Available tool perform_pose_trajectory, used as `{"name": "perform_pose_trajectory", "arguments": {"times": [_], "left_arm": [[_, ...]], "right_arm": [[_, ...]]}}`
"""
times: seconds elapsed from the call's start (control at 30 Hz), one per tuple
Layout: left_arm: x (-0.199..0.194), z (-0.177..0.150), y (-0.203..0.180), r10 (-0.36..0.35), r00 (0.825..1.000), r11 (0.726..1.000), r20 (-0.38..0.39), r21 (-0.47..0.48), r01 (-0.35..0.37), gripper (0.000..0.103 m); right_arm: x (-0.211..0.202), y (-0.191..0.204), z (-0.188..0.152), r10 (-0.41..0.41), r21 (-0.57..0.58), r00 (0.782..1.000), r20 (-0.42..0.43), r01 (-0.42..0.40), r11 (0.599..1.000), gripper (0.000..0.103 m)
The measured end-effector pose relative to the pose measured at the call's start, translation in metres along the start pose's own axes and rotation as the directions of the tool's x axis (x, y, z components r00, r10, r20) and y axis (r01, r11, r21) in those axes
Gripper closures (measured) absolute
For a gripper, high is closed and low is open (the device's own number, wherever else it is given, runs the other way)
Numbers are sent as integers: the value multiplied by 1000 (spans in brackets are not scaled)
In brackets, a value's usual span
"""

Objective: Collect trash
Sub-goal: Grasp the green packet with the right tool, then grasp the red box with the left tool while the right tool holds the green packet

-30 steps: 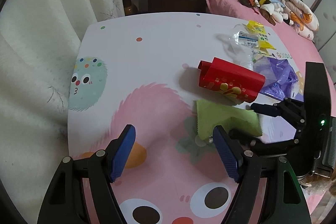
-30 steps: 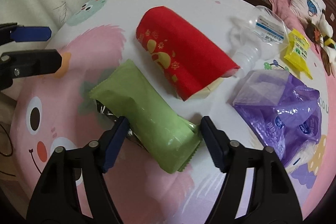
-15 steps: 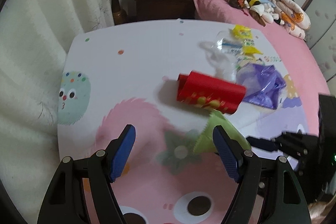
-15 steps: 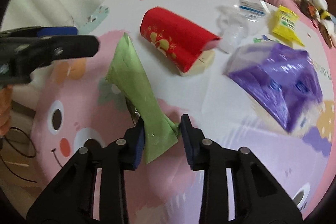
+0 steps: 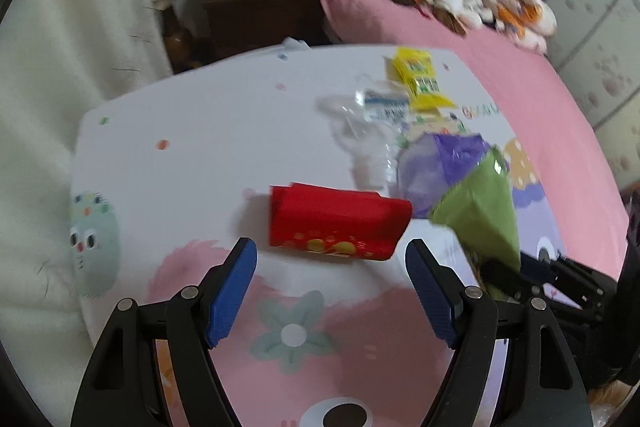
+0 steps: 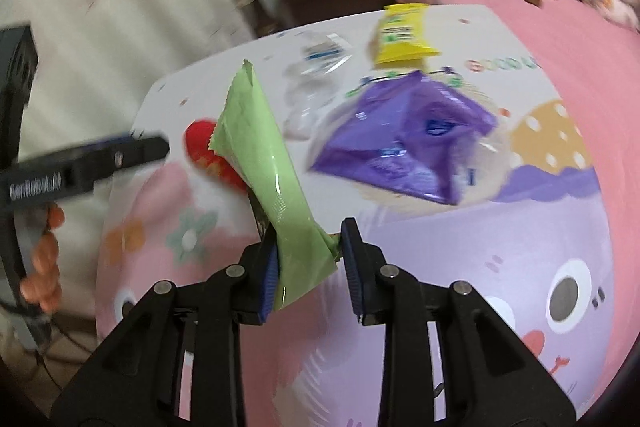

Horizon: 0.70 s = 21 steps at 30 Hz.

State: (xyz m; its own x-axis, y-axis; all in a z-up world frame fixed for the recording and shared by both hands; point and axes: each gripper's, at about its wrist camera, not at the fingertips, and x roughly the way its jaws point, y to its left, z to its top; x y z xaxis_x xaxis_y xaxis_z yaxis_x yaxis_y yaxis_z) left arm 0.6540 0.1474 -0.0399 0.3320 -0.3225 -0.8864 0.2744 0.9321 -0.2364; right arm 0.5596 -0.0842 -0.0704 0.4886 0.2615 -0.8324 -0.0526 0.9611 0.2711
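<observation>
Right gripper clamped on crinkly green foil snack wrapper, lifted off the table w/ its far end sticking up. Left gripper jaws wide apart, holding nothing, hovering near the red paper roll w/ gold print. Progress: early, 1 item picked, no bin or trash bag visible so not deposited yet. Left on cartoon-print tabletop: red roll, purple plastic bag, crushed clear plastic bottle, yellow snack packet. Frames blurry.

Left claw spread wide and empty; right claw pinched on a green wrapper.
</observation>
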Motion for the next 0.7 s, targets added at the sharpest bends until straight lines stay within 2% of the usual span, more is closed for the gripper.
{"name": "perform_pose_trajectory", "arguments": {"times": [0.07, 0.13, 0.27, 0.37, 0.53, 0.63, 0.7], "left_arm": [[8, 3, -4, 19, 1000, 1000, -12, 19, -19, 15], [16, 6, -6, 20, 999, 1000, -29, 10, -20, 15], [28, 14, -4, 10, 999, 997, -46, -82, -13, 14], [36, 19, 2, 16, 998, 984, -56, -176, -26, 14], [49, 24, 13, 51, 995, 934, -81, -349, -76, 14], [61, 24, 20, 90, 988, 881, -124, -454, -137, 14], [69, 23, 24, 92, 984, 847, -152, -508, -157, 14]], "right_arm": [[0, -5, 2, -20, 35, 1000, 9, 19, 999, 78], [0, -9, 1, -17, 74, 1000, 9, 16, 997, 78], [1, -12, 0, -16, 111, 1000, 16, 14, 994, 78], [4, -13, 0, -13, 120, 1000, 12, 12, 993, 78], [7, -14, 1, -9, 129, 1000, 17, 7, 992, 78], [9, -14, 4, -17, 125, 1000, 19, 14, 992, 78], [12, -14, 6, -17, 127, 1000, 18, 15, 992, 78]]}}
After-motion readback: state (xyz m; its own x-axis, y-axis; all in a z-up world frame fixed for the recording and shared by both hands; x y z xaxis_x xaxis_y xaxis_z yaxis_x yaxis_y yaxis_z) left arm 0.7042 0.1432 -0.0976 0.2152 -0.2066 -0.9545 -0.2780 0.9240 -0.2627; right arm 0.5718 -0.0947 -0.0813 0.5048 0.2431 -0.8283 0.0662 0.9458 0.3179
